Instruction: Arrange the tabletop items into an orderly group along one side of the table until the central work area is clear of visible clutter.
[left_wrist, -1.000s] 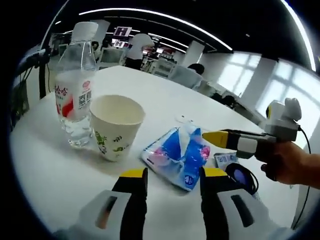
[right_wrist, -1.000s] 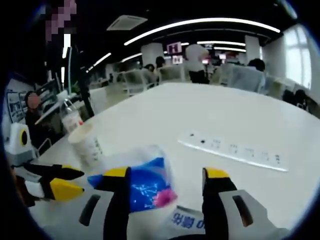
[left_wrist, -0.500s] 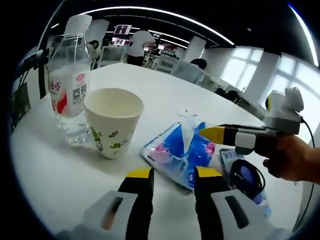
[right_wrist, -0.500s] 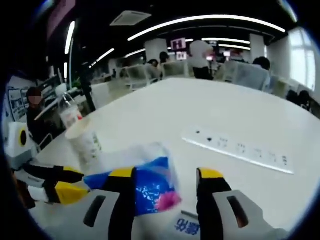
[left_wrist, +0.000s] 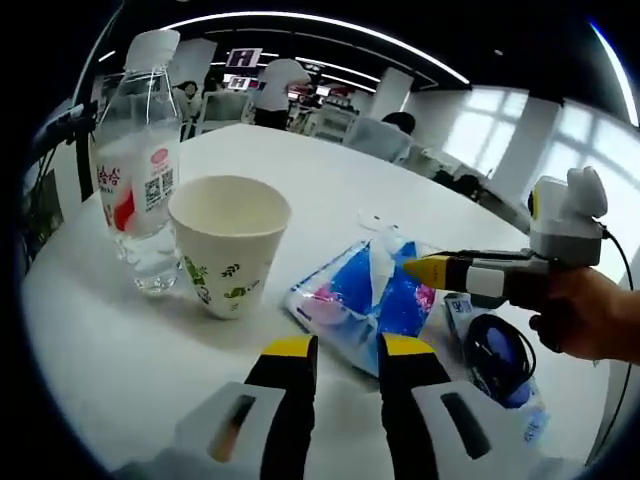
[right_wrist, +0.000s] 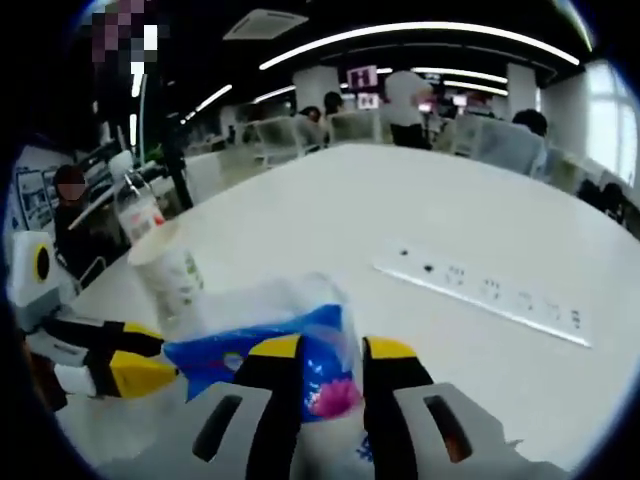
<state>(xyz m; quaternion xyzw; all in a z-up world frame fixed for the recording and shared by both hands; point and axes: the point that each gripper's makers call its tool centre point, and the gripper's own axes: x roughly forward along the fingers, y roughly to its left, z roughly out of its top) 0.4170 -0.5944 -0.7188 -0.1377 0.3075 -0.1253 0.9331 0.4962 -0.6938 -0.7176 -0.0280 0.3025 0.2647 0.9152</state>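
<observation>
A blue tissue pack (left_wrist: 360, 300) lies on the white table (left_wrist: 110, 340), right of a paper cup (left_wrist: 230, 245) and a clear water bottle (left_wrist: 135, 170). My right gripper (left_wrist: 432, 270) comes in from the right, its yellow tip against the pack's upper edge. In the right gripper view its jaws (right_wrist: 335, 350) stand close together around the tissue pack (right_wrist: 300, 345). My left gripper (left_wrist: 345, 350) hovers just in front of the pack with a narrow gap and nothing in it. The cup (right_wrist: 170, 280), the bottle (right_wrist: 140, 215) and my left gripper (right_wrist: 125, 355) show at the left of the right gripper view.
A coiled black cable on a blue packet (left_wrist: 495, 355) lies right of the tissue pack, under the hand holding the right gripper. A white power strip (right_wrist: 480, 295) is set into the table further out. Chairs and people stand beyond the far table edge.
Both grippers' jaws have narrowed steadily. The right one has drawn in around the tissue pack; the left one has narrowed on nothing while edging towards the pack.
</observation>
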